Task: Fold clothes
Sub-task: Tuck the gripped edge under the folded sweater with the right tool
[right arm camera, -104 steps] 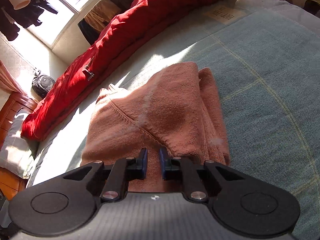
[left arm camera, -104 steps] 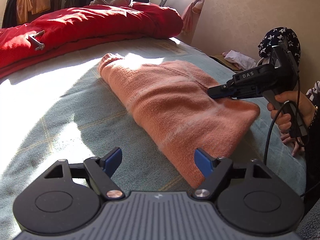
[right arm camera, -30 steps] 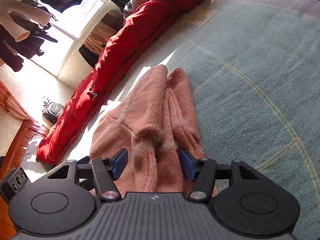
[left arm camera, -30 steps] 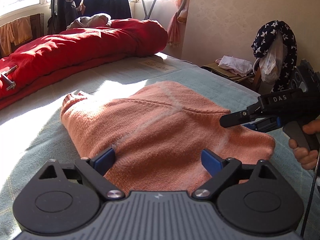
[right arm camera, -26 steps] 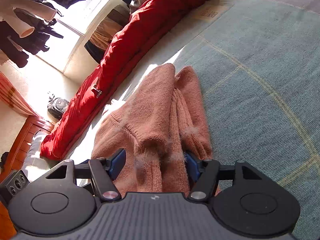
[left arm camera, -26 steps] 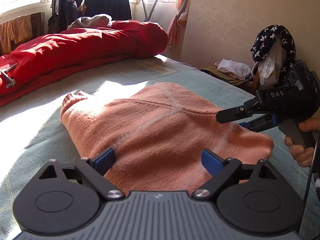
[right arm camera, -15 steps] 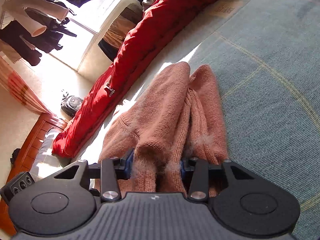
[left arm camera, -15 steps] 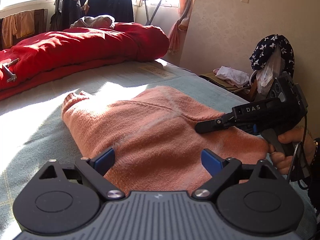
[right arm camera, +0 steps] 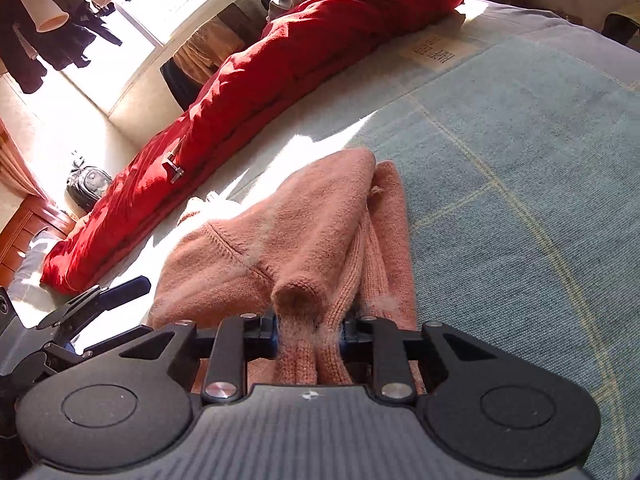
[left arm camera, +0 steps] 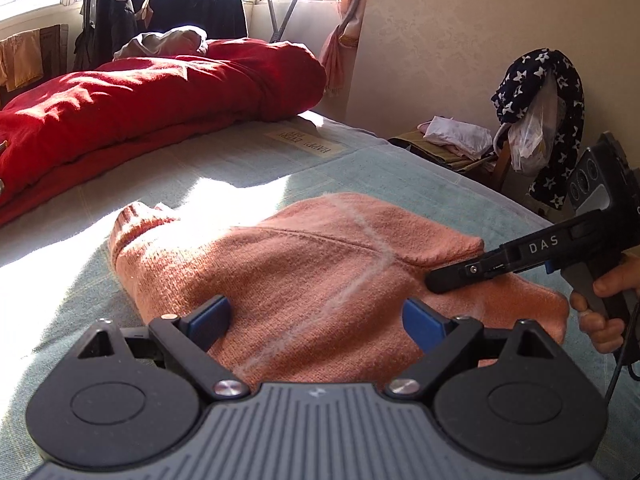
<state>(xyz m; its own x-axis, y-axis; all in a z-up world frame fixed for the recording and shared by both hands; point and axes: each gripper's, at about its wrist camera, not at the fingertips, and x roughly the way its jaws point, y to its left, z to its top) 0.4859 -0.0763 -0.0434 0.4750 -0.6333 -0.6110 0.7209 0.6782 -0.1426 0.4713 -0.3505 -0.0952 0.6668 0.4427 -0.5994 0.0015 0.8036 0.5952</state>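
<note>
The sweater, salmon-pink knit, lies folded in a thick bundle on the blue-green bedspread, half in sun, half in shade. The right gripper is clamped on it: both blue-padded fingers press in from either side on a bunched roll of ribbed knit at the near end, fuzz squeezed up between them. From the left wrist view that same right gripper comes in from the right edge, its black fingers biting the fold at the sweater's right end, a hand wrapped round its handle. The left gripper sits low at the sweater's near edge, jaws wide apart, blue pads straddling the knit with nothing pinched; whether the pads touch the fabric cannot be told. In the right wrist view the left gripper shows at the lower left, just beside the bundle's left side, fingers parted. A pale fuzzy streak crosses the top layer of the sweater. Behind it a red quilt is heaped along the far side of the bed, well apart from the sweater, with dark coats hanging at the window beyond
</note>
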